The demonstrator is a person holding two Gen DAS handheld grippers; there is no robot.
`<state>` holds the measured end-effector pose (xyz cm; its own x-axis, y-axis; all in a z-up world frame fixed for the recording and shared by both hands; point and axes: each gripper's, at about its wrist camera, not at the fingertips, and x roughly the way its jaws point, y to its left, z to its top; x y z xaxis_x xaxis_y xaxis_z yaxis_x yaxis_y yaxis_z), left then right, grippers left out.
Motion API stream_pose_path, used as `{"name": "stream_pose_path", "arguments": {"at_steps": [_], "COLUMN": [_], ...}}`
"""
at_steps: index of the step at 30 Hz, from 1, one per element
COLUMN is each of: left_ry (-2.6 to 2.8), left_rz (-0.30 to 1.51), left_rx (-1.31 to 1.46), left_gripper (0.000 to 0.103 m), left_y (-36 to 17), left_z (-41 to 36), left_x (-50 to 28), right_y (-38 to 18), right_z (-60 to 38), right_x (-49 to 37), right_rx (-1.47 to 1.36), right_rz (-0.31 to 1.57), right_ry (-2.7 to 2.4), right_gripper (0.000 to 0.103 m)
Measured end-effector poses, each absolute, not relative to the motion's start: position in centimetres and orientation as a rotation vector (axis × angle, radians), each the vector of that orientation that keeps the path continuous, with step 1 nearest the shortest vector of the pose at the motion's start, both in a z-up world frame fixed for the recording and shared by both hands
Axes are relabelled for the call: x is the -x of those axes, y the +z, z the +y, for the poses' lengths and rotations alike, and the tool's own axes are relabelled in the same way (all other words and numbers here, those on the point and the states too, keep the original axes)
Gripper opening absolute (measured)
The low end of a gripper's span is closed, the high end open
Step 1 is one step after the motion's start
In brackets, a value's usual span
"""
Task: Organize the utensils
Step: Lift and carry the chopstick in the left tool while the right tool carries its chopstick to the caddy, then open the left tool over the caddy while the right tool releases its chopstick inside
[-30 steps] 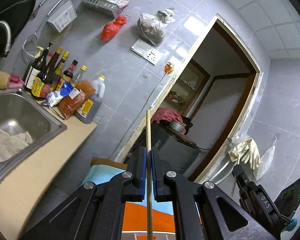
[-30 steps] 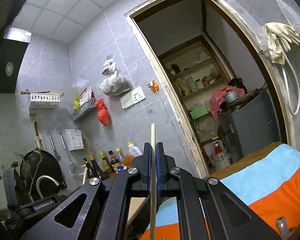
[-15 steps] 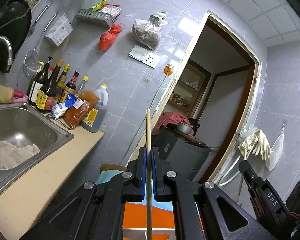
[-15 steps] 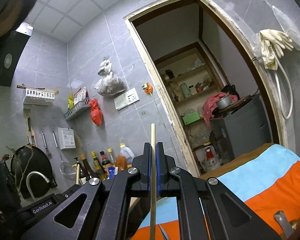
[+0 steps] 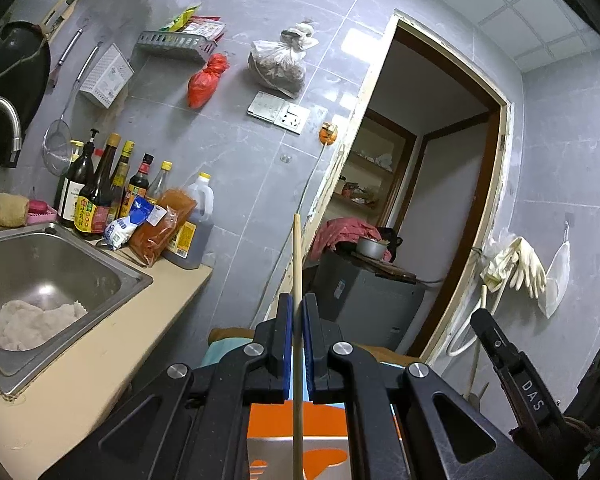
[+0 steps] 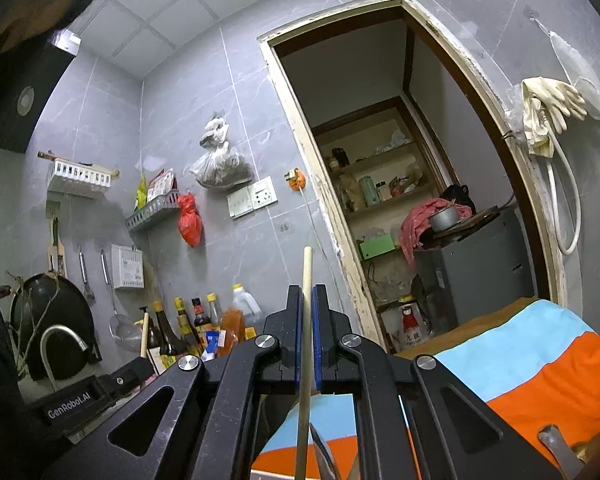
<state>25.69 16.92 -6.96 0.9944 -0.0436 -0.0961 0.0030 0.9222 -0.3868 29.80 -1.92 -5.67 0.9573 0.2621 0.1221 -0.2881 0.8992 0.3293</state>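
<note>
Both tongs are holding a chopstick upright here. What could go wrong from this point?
1. Each chopstick is pinched only at one spot along its length: the left tongs on the left chopstick, the right tongs on the right chopstick. Either could pivot or slip.
2. The long ends sticking out could catch the bottles when swung toward the counter.
3. A dropped stick could land in the sink.

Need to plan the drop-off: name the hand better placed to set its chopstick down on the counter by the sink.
Left, probably. The left gripper holds a chopstick beside the counter; the right gripper sits farther from it.
</note>
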Motion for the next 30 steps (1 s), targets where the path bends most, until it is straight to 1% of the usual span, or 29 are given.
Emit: {"name": "stream_pose_path", "arguments": {"at_steps": [16,19,21,23,24,25,26,27,28,29,30], "left_ry": [-0.017,-0.034,-0.031,-0.027,-0.023,-0.020,-0.017,-0.010,-0.005,-0.003,0.001], "left_rz": [0.176,0.195,0.203,0.207,0.204,0.199,0.195,0.193,0.193,0.192,0.189], "left_rx": [0.379,0.399,0.409,0.418,0.423,0.427,0.430,0.428,0.426,0.425,0.422], "left_gripper": [0.005,0.008,0.014,0.030,0.033,0.037,0.040,0.042,0.047,0.053,0.056], "left_y": [-7.0,-6.8,-6.7,-6.5,-6.4,-6.2,-5.9,-5.7,-5.3,-5.2,-4.9], "left_z": [17.2,17.4,17.6,17.7,17.7,17.7,17.7,17.6,17.4,17.2,17.0], "left_x": [-24.6,-24.5,-24.3,-24.0,-23.8,-23.7,-23.5,-23.3,-23.1,-23.0,-22.8], "right_y": [-6.2,-6.2,-6.1,-6.0,-5.9,-5.8,-5.6,-5.5,-5.3,-4.9,-4.6], "right_z": [-3.2,-3.5,-3.8,-4.2,-4.4,-4.6,-4.9,-5.2,-5.5,-6.0,-6.3], "right_x": [-29.6,-29.5,-29.4,-29.4,-29.3,-29.3,-29.3,-29.2,-29.2,-29.0,-28.9], "right_rx": [-0.326,-0.325,-0.324,-0.323,-0.325,-0.328,-0.333,-0.338,-0.347,-0.350,-0.347], "right_rz": [0.004,0.026,0.044,0.054,0.060,0.063,0.067,0.069,0.070,0.070,0.071], "right_ry": [0.313,0.322,0.330,0.331,0.333,0.335,0.336,0.337,0.339,0.339,0.338], "right_gripper": [0.005,0.005,0.006,0.008,0.010,0.016,0.024,0.028,0.030,0.031,0.031]}}
